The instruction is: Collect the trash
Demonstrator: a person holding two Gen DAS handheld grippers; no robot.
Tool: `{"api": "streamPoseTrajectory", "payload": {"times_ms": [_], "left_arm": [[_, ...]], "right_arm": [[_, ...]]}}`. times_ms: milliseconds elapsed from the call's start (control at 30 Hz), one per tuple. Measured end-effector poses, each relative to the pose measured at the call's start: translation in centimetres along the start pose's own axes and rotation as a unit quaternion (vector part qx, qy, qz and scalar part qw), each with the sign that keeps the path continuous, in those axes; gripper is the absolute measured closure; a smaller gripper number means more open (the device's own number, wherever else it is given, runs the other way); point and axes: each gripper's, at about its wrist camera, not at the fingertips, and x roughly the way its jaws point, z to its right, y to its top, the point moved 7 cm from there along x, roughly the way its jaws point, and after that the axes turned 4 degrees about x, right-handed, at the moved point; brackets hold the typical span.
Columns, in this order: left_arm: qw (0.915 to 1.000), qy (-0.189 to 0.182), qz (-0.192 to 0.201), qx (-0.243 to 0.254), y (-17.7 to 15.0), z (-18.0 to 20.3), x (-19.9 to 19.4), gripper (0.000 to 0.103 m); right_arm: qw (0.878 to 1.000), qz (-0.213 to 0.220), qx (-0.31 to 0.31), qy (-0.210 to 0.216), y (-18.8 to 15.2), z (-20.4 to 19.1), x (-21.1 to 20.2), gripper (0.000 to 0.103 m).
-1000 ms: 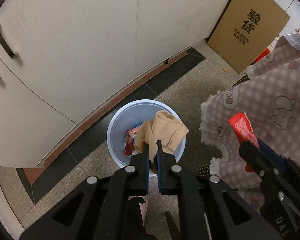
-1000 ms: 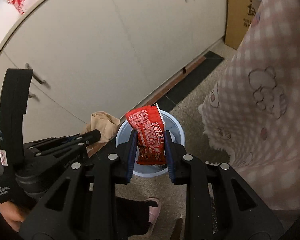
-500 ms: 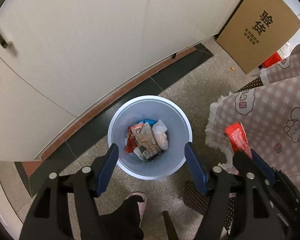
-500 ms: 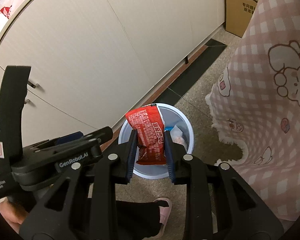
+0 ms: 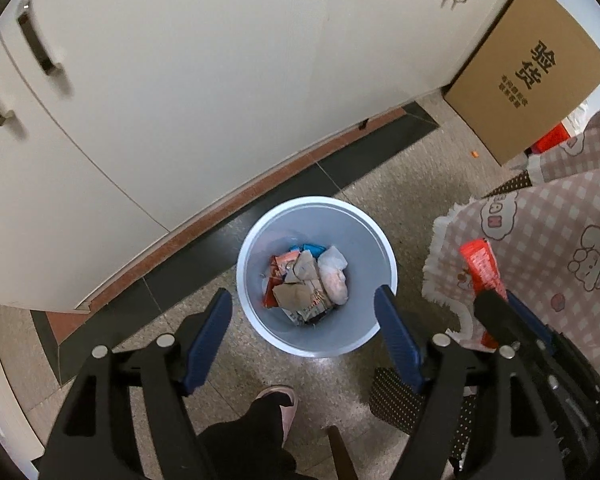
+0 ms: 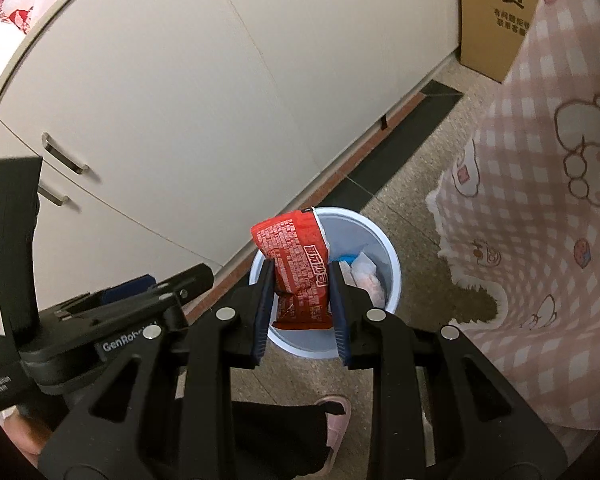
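Left gripper (image 5: 303,316) is hovering over the round pale-blue plastic waste bin (image 5: 260,240); its jaws have just been opening, now standing wide with nothing between them. Only the left wrist view is looking straight down into the bin: crumpled brown paper (image 5: 296,292), a white plastic bag (image 5: 334,276) and red and blue wrappers are lying at the bottom.

Right gripper (image 6: 301,280) is clamping a red foil snack packet (image 6: 300,264) with white print, jaws partly closed on its sides, packet upright above the near rim of the bin. The left view is catching this packet only edge-on, at right, beside the pink checked tablecloth (image 5: 560,240) with cartoon bears.

The right view alone is showing the left tool's body, lettered "GenRobo…" and "Data Acquisition System", plus a white bag with red print on the counter (image 6: 12,12).

The brown cardboard box (image 5: 528,68) is reading "验货"; the smaller lines are illegible. A pink slipper (image 5: 280,400) is standing near the bin.
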Motion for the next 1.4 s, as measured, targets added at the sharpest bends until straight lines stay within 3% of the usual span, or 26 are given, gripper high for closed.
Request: {"api": "streamPoseTrajectory", "payload": {"times_ms": [200, 267, 300, 333, 467, 633, 833, 1000, 1133, 1400], "left_arm": [[0.9996, 0.006, 0.019, -0.019, 0.4, -1.0, -1.7, 0.027], [0.9995, 0.008, 0.024, -0.02, 0.5, -1.2, -2.2, 0.025], [0.9993, 0.014, 0.026, -0.021, 0.5, -1.3, -2.5, 0.025], [0.9992, 0.019, 0.028, -0.022, 0.6, -1.4, -2.7, 0.025], [0.999, 0.023, 0.037, -0.009, 0.8, -1.3, -3.8, 0.025], [0.9979, 0.02, 0.061, 0.005, 0.7, -0.5, -7.0, 0.025], [0.9903, 0.01, 0.137, 0.02, 1.2, 1.2, -14.2, 0.025], [0.9785, 0.002, 0.201, 0.046, 0.9, 3.7, -21.0, 0.02], [0.9645, -0.006, 0.256, 0.064, -0.2, 5.7, -26.7, 0.014], [0.9345, -0.036, 0.335, 0.114, -4.0, 11.5, -36.2, 0.012]], "right_arm": [[0.999, 0.024, 0.004, 0.022, 1.6, -1.3, -1.4, 0.074], [0.999, 0.031, 0.004, 0.029, 2.2, -1.6, -1.8, 0.065], [0.999, 0.033, 0.006, 0.034, 2.4, -1.7, -1.9, 0.052], [0.999, 0.037, 0.009, 0.029, 2.6, -1.6, -2.0, 0.048], [0.999, 0.041, 0.005, 0.027, 2.8, -1.7, -3.2, 0.046], [0.998, 0.061, -0.009, -0.006, 3.1, -1.7, -6.6, 0.042], [0.985, 0.148, -0.069, -0.058, 3.6, -3.6, -15.1, 0.037], [0.971, 0.214, -0.079, -0.069, 3.4, -4.3, -22.6, 0.03], [0.963, 0.253, -0.068, -0.072, 2.7, -3.6, -28.1, 0.026], [0.939, 0.327, -0.038, -0.1, -1.2, -1.2, -39.6, 0.018]]}}
